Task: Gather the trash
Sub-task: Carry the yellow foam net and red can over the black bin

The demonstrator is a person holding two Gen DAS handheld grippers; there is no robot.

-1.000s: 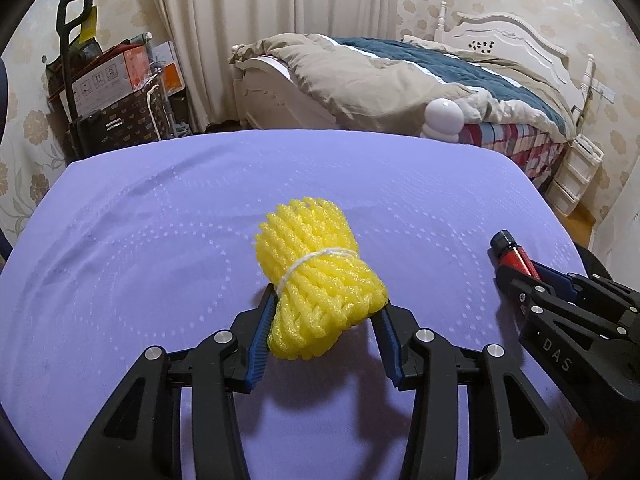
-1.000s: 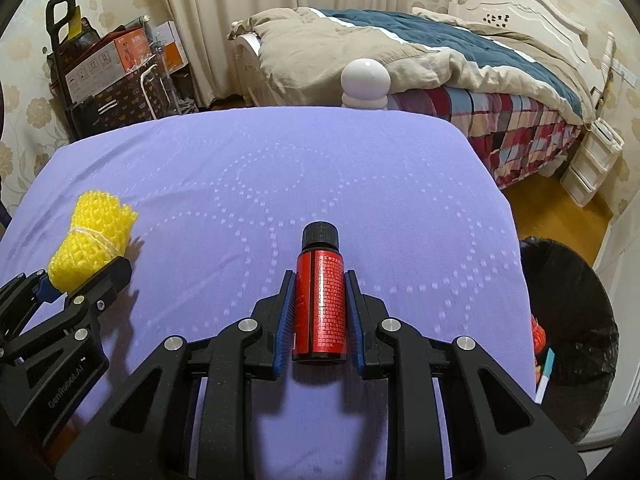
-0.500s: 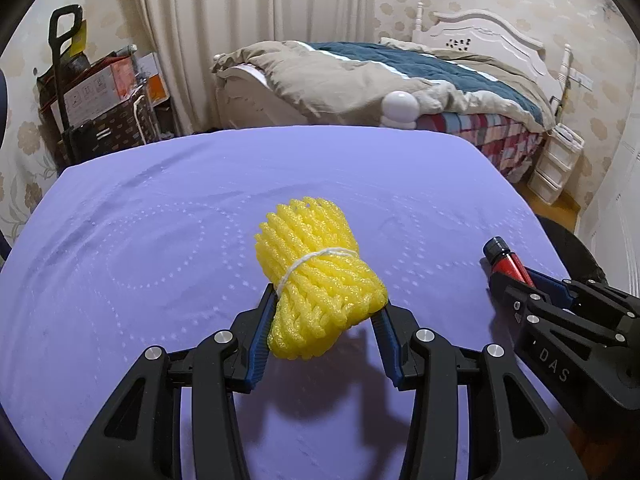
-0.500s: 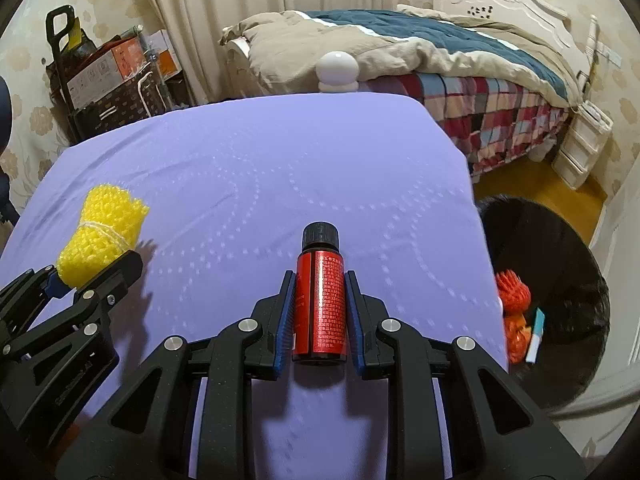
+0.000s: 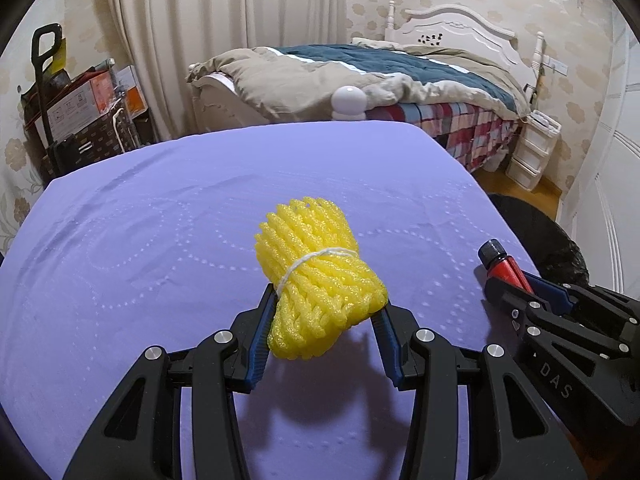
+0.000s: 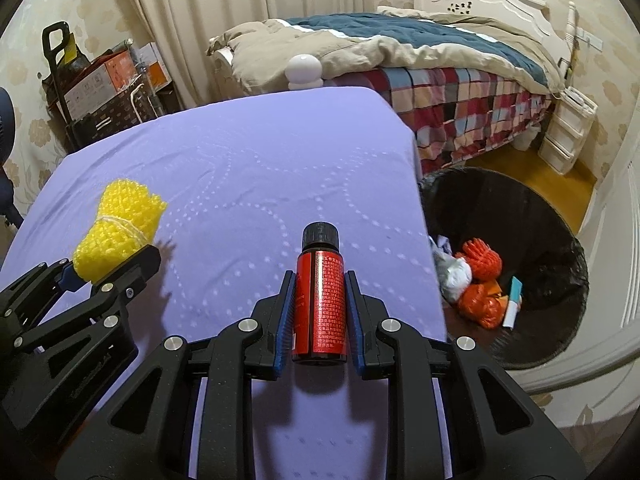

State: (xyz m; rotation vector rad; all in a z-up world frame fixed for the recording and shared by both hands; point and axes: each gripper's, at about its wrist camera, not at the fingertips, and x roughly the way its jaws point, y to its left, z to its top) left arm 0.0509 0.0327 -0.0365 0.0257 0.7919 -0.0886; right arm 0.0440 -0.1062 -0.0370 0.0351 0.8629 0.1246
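A yellow foam net roll (image 5: 320,276) tied with white string hangs above the purple table (image 5: 160,240), with my left gripper (image 5: 324,312) shut on it. The same yellow roll (image 6: 120,228) shows at the left of the right wrist view, in the left gripper (image 6: 116,268). My right gripper (image 6: 320,300) is shut on a small red bottle (image 6: 320,300) with a black cap, held over the table's right edge. In the left wrist view the red bottle (image 5: 504,266) sticks out of the right gripper (image 5: 516,280) at the right.
A black-lined trash bin (image 6: 560,240) stands on the floor right of the table, holding orange nets (image 6: 480,276), a white wad and a small carton. A bed (image 5: 400,76), a white knob (image 5: 350,100), boxes on a cart (image 5: 80,108) and white drawers (image 5: 536,148) lie beyond.
Both grippers have carried their loads to the right across the table. The trash bin has come much further into the right wrist view.
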